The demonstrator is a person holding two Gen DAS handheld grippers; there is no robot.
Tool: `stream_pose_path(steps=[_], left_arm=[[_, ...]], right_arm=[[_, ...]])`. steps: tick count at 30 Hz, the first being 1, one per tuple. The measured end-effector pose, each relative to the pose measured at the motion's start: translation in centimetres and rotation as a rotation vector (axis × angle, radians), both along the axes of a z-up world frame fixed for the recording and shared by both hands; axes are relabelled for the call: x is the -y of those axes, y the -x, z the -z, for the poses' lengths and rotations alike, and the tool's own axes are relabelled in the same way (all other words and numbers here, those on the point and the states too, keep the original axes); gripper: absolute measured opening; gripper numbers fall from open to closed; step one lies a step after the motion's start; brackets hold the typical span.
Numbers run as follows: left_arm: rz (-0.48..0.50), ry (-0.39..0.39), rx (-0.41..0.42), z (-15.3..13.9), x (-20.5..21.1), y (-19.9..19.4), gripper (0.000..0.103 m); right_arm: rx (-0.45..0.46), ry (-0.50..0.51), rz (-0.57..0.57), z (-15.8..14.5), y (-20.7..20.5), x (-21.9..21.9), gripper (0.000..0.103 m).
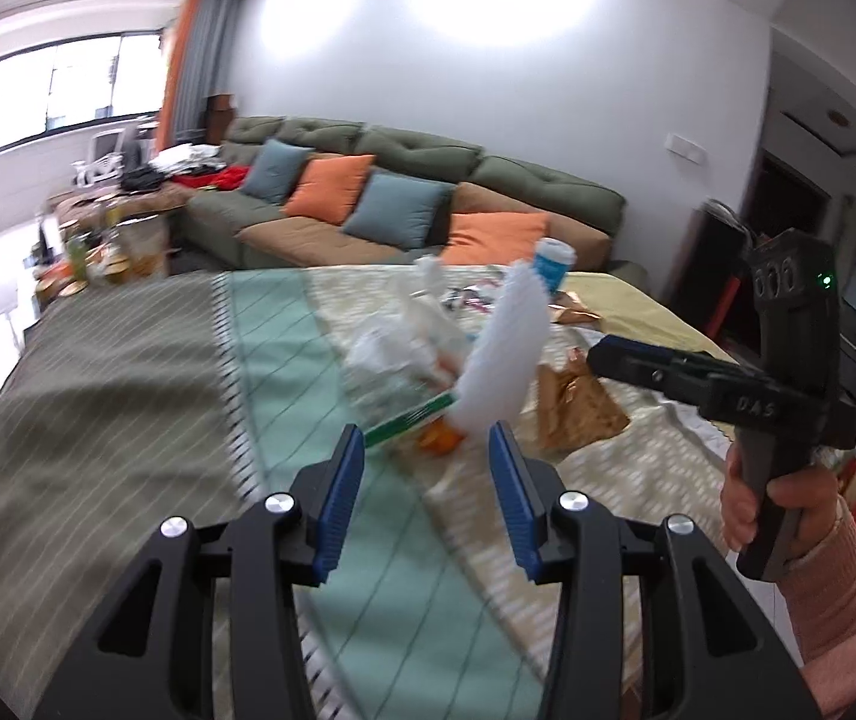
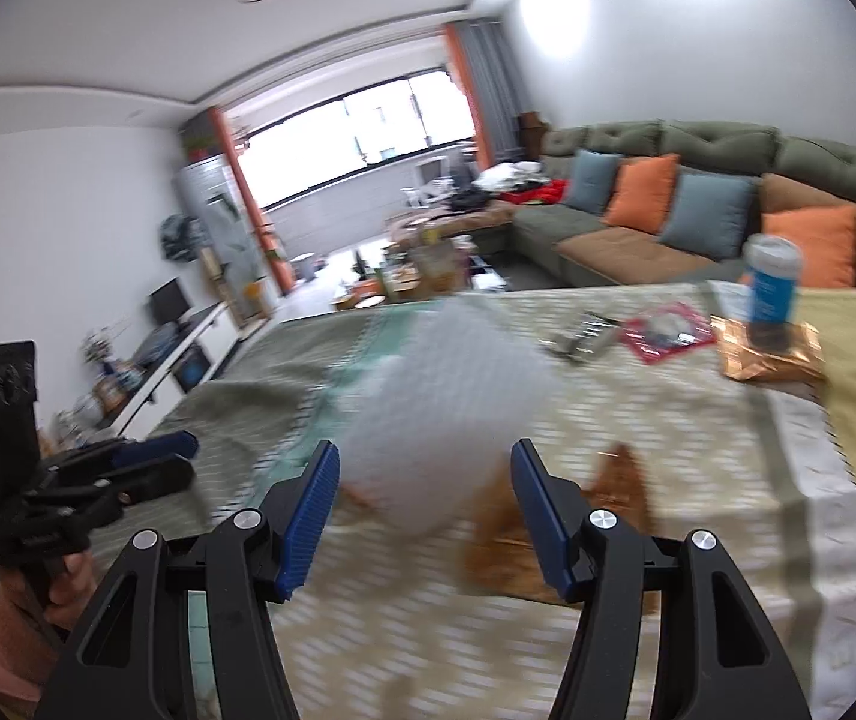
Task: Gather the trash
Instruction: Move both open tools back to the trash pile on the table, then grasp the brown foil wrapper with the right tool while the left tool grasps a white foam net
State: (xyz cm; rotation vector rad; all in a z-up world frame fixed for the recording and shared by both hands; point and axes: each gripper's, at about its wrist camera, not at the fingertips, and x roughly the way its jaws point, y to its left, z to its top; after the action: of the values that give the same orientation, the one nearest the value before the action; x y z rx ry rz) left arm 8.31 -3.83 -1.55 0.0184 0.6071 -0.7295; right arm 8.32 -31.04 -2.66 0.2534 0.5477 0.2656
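Your desk cloth (image 1: 128, 360) runs in olive stripes, a teal band and a cream pattern; the sofa (image 1: 517, 174) is green, its cushions (image 1: 326, 186) orange and blue.

Motion blur smears the white foam sheet (image 2: 445, 420) at centre frame. The brown paper bag (image 2: 523, 546) behind it is half hidden, its shape unclear.

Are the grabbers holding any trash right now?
No. The left gripper and right gripper both have open fingers; the white foam wrap sits ahead, untouched.
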Motion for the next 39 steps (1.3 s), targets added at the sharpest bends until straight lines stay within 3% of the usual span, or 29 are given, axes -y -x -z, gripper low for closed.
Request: stream_pose_path(steps=[6, 20, 23, 26, 29, 32, 39], left_arm=[[0.057, -0.06, 0.015, 0.0, 4.6, -2.0, 0.045], [0.122, -0.171, -0.019, 1.6, 9.3, -4.3, 0.048], [0.124, -0.174, -0.037, 2.1, 9.5, -4.5, 0.047], [0.127, -0.186, -0.038, 2.3, 9.7, -4.4, 0.027], [0.134, -0.183, -0.032, 2.3, 9.6, -4.0, 0.015], [0.139, -0.158, -0.029, 2.0, 9.1, -3.6, 0.014], [0.127, -0.092, -0.016, 0.9, 6.8, -2.3, 0.013]], right_arm=[[-0.067, -0.006, 0.102, 1.8, -0.7, 3.8, 0.063], [-0.204, -0.022, 0.068, 4.9, -2.7, 5.2, 0.062], [-0.207, -0.019, 0.046, 4.9, -2.5, 4.9, 0.051], [-0.208, -0.026, 0.04, 5.0, -2.1, 4.8, 0.033], [-0.204, -0.031, 0.034, 5.0, -1.7, 4.8, 0.012], [-0.185, -0.038, 0.021, 4.8, -1.1, 4.7, 0.007], [-0.131, -0.043, -0.011, 3.3, 0.1, 3.8, 0.006]])
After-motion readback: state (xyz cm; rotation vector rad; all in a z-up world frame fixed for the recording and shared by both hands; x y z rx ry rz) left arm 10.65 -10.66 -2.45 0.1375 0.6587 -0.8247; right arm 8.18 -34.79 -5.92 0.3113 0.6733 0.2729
